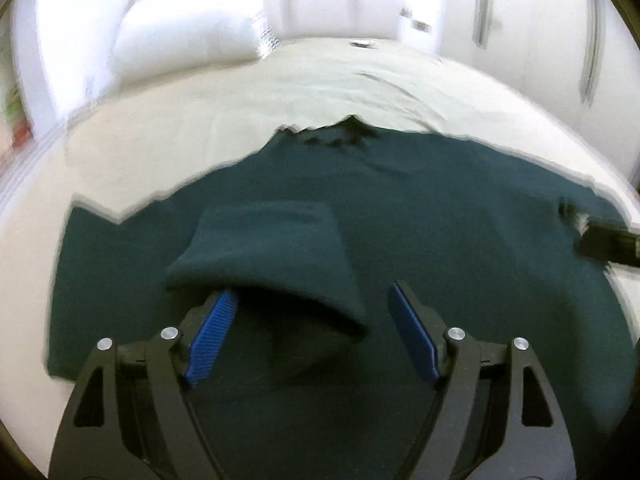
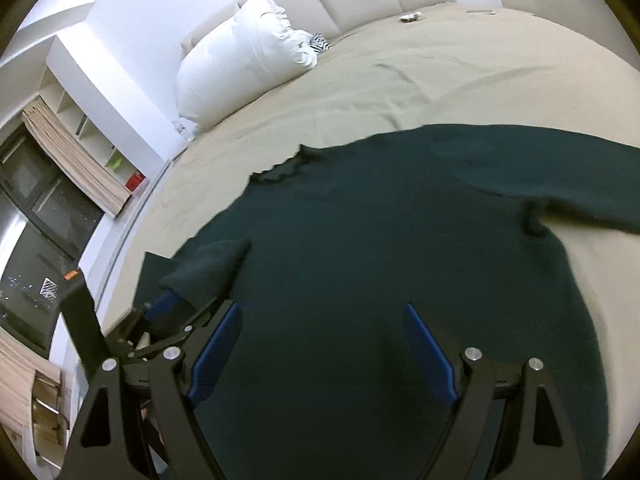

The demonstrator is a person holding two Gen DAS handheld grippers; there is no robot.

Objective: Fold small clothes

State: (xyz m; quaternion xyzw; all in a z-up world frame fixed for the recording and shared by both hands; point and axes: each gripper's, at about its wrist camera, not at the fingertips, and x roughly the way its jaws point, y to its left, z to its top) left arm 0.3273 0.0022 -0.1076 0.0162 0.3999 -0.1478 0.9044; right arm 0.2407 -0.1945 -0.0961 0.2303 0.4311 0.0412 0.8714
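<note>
garment: dark green sweater (image 2: 380,232) spread flat on beige bed (image 2: 400,80)
sleeve: one sleeve (image 1: 272,248) folded onto the body, cuff between left tongs (image 1: 312,300), not pinched
left tongs: spread apart
right tongs (image 2: 324,316): spread apart, empty, over sweater
background: white pillow (image 2: 240,64)

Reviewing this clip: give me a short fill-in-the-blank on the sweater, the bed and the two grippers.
1. The dark green knit sweater lies on a ____ bedspread.
2. Its left sleeve is folded ____ the body.
3. The left gripper has its jaws ____.
4. The right gripper holds ____.

Missing words: beige; over; open; nothing
</note>
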